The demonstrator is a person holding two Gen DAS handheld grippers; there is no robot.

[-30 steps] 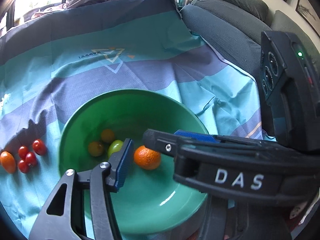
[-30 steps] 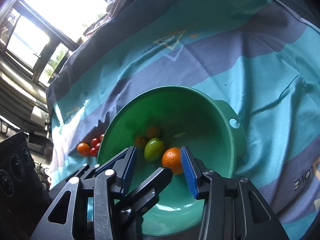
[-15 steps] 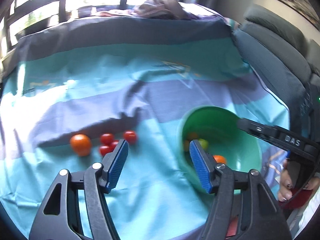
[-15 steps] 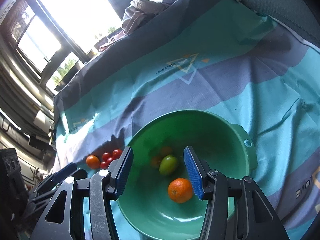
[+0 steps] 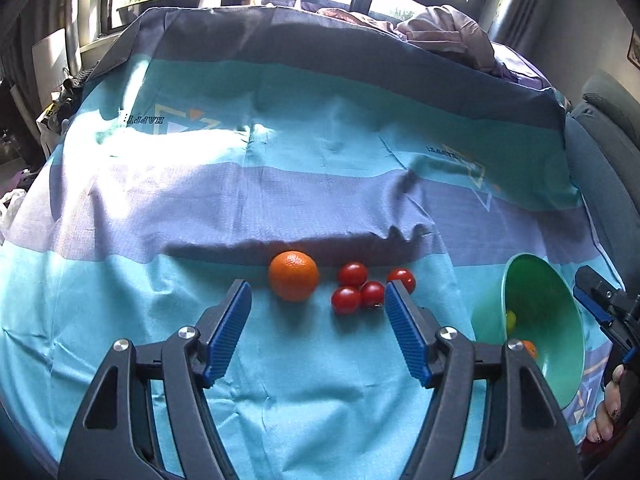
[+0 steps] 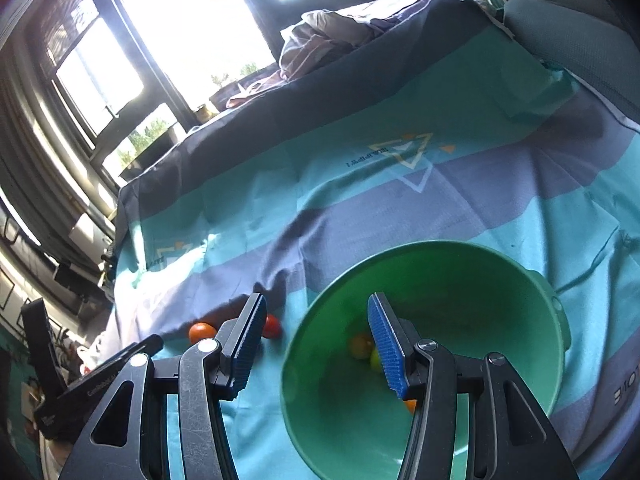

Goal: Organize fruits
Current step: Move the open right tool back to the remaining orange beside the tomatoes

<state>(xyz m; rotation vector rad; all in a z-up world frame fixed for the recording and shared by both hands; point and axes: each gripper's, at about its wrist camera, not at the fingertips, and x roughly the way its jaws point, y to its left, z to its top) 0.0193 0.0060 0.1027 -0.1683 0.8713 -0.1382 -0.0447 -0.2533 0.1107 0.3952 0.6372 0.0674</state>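
Observation:
An orange [image 5: 294, 276] and several red cherry tomatoes [image 5: 352, 274] lie on the striped cloth just ahead of my left gripper [image 5: 318, 300]. Its jaws are opening and nothing is between them. At the right stands the green bowl [image 5: 560, 344], tilted in this view, with a green fruit [image 5: 510, 320] and an orange one [image 5: 528, 347] inside. My right gripper [image 6: 318, 308] hovers open above the near left rim of the bowl [image 6: 480, 300], holding nothing. Its right finger hides part of the fruits [image 6: 360, 346] in the bowl. The orange [image 6: 202, 332] and a tomato [image 6: 272, 326] show left of the bowl.
The blue and purple striped cloth [image 5: 280, 200] covers the whole surface. A heap of clothes [image 5: 444, 36] lies at its far edge under the windows. A grey sofa [image 5: 600, 152] borders the right side. A person's hand [image 5: 608, 412] holds the right gripper at the lower right.
My left gripper has swung left from over the bowl to the loose fruit on the cloth, and its jaws have widened. My right gripper has lifted and drawn back from the bowl.

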